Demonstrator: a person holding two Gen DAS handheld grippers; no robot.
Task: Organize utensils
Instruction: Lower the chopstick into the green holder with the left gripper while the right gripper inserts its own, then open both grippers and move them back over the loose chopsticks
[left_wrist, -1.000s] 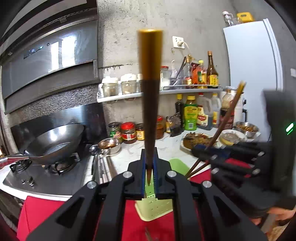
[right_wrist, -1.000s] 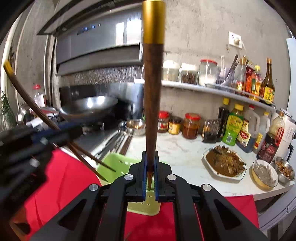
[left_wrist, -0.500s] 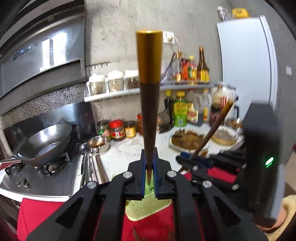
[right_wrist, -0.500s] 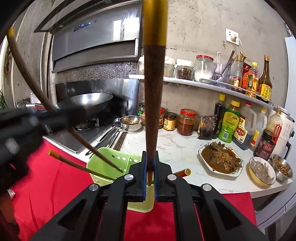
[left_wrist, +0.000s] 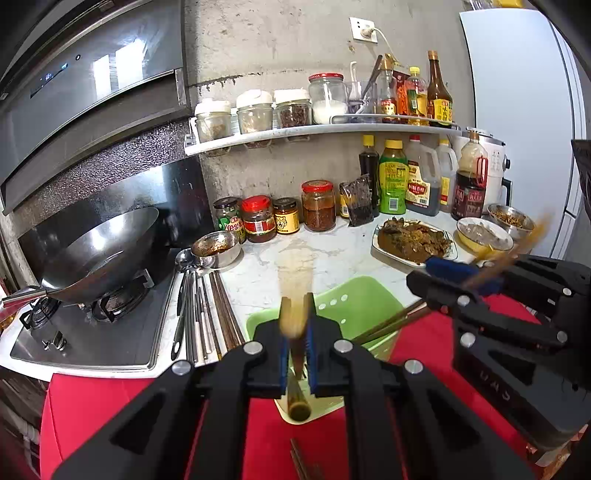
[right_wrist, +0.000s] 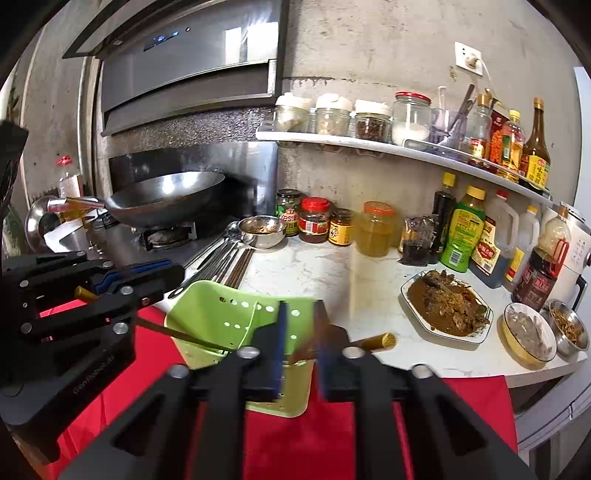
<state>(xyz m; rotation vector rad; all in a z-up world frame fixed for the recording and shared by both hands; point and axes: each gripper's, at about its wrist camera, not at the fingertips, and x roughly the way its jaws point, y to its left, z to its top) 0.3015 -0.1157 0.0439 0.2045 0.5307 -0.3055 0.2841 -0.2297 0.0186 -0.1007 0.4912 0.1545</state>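
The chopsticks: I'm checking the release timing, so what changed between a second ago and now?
Both jaws are opening: the left gripper and right gripper each held a chopstick upright, and both sticks, left and right, now blur as they tip down over the green basket. Counter items stayed put.

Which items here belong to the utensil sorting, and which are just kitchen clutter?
Job: green basket; chopstick slipping through the opening left gripper; chopstick dropped by the opening right gripper; utensils beside the stove.

Clutter: wok; sauce jars; food plate.
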